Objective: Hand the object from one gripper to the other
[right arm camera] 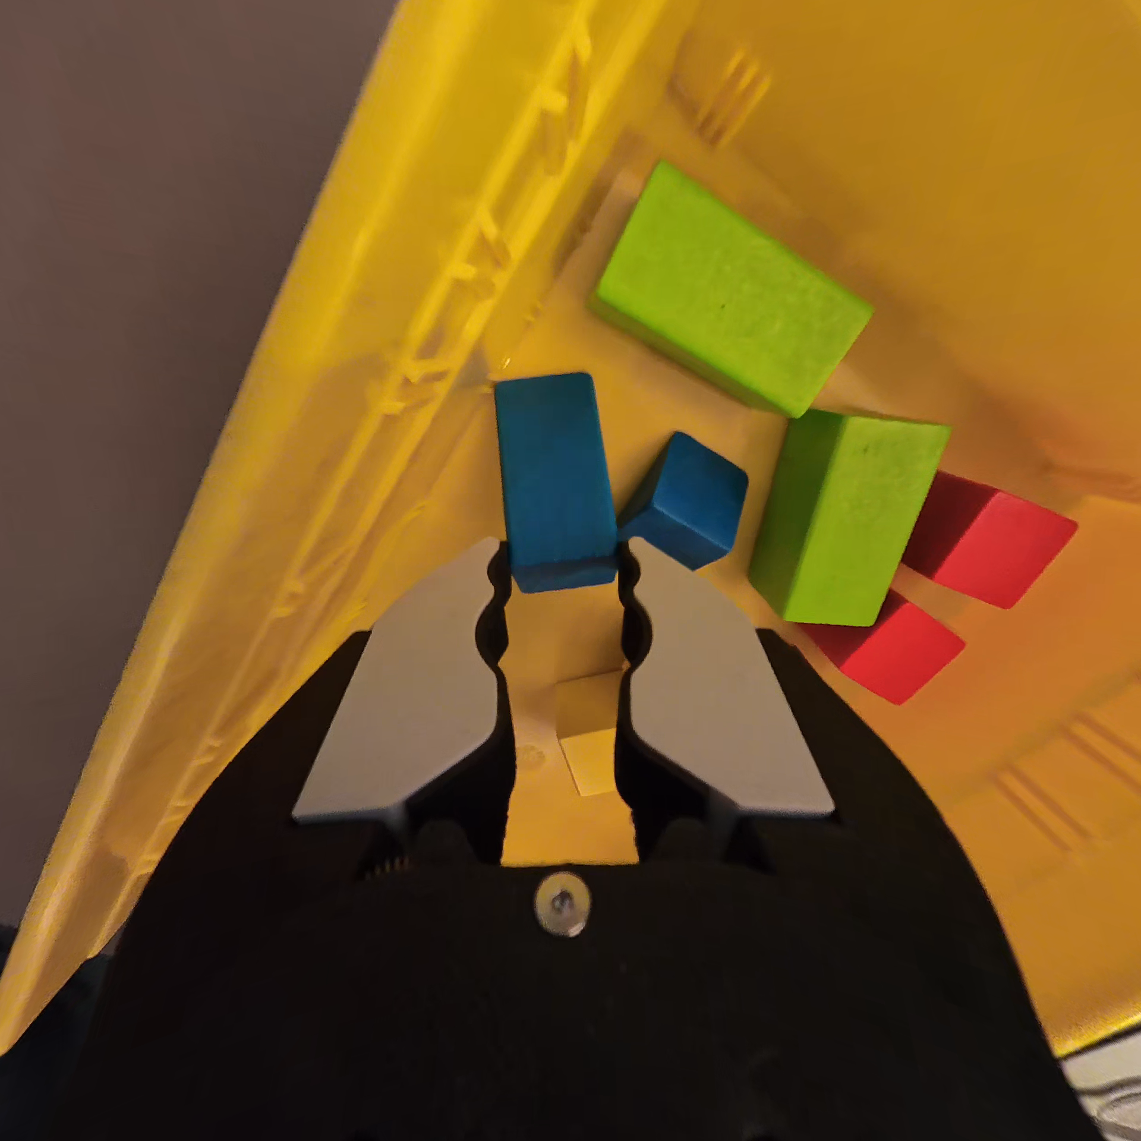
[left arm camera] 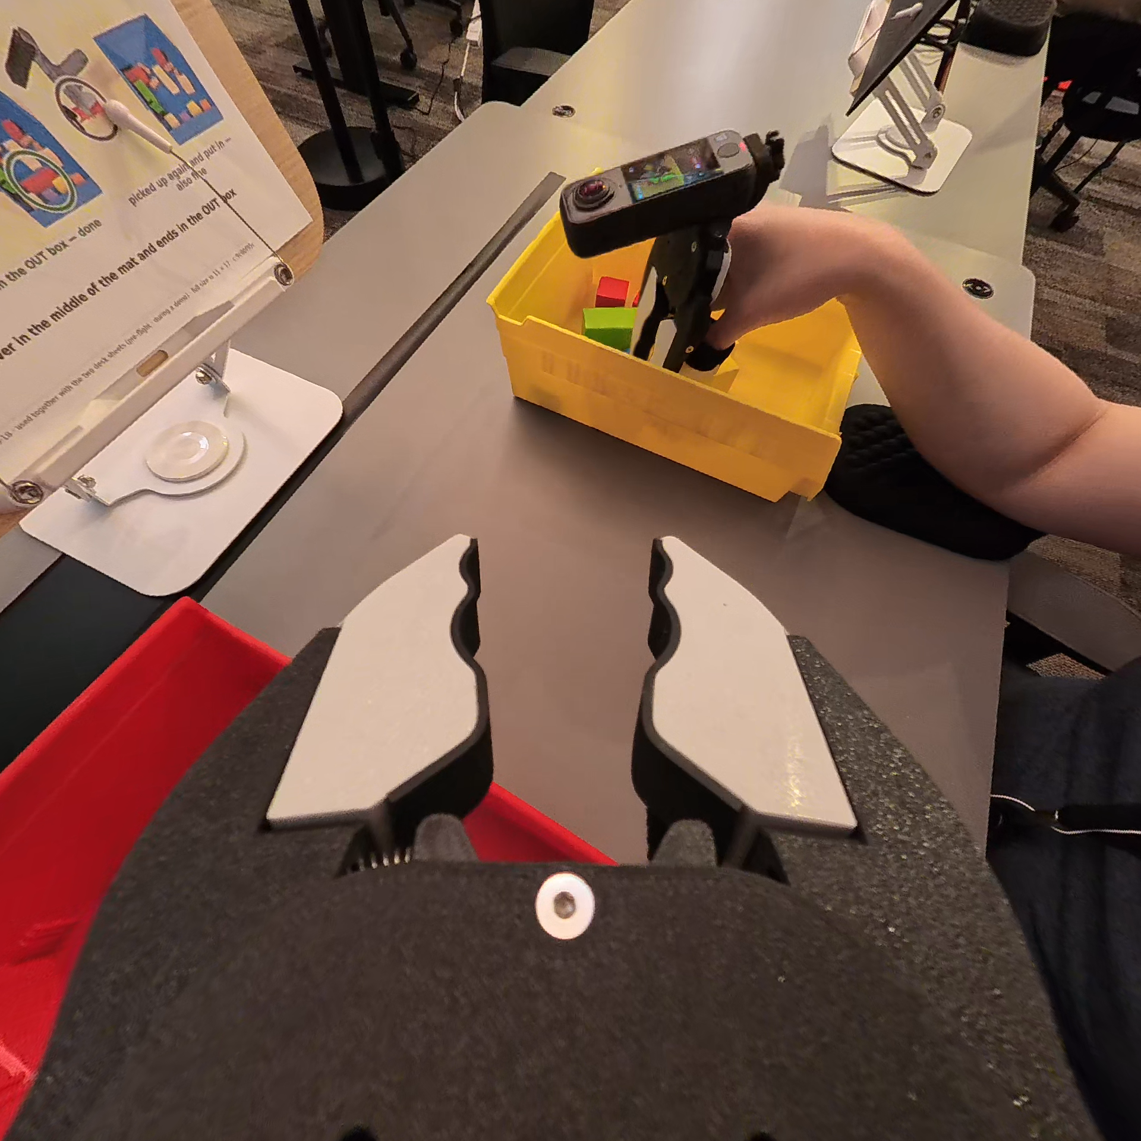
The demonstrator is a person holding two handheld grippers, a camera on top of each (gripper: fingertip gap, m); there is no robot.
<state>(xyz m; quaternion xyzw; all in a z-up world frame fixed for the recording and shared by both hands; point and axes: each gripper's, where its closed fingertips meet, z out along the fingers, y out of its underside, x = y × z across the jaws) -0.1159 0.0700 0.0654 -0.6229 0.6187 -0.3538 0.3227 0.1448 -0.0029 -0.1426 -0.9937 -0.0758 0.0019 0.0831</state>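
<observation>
- Left wrist view: left gripper (left arm camera: 563, 623) hovers over the dark counter (left arm camera: 555, 494) with its fingers (left arm camera: 395, 685) spread and nothing between them. A red bin (left arm camera: 123, 741) sits under its near-left side.
- Left wrist view, farther off: right gripper (left arm camera: 670, 346), held by a hand (left arm camera: 796, 265), reaches down into the yellow bin (left arm camera: 679, 413); green and red blocks show inside.
- Left wrist view, room: an instruction sheet on a white stand (left arm camera: 179, 469) stands to the left; a second stand, chair bases and patterned carpet lie beyond. A black padded rest (left arm camera: 895, 469) lies beside the yellow bin.
- Right wrist view: the right gripper's fingers (right arm camera: 420, 691) pinch the near end of the blue block (right arm camera: 555, 481), only at their tips.
- Right wrist view, neighbours: a second blue block (right arm camera: 685, 500) touches or nearly touches the right finger; two green blocks (right arm camera: 728, 290) and two red blocks (right arm camera: 988, 543) lie to the right; a yellow cube (right arm camera: 586, 710) sits below, between the fingers.
- Judgement: the grasp is shallow. Lift straight up, clear of the neighbour and the bin wall, then present the free end to the waiting left gripper.
</observation>
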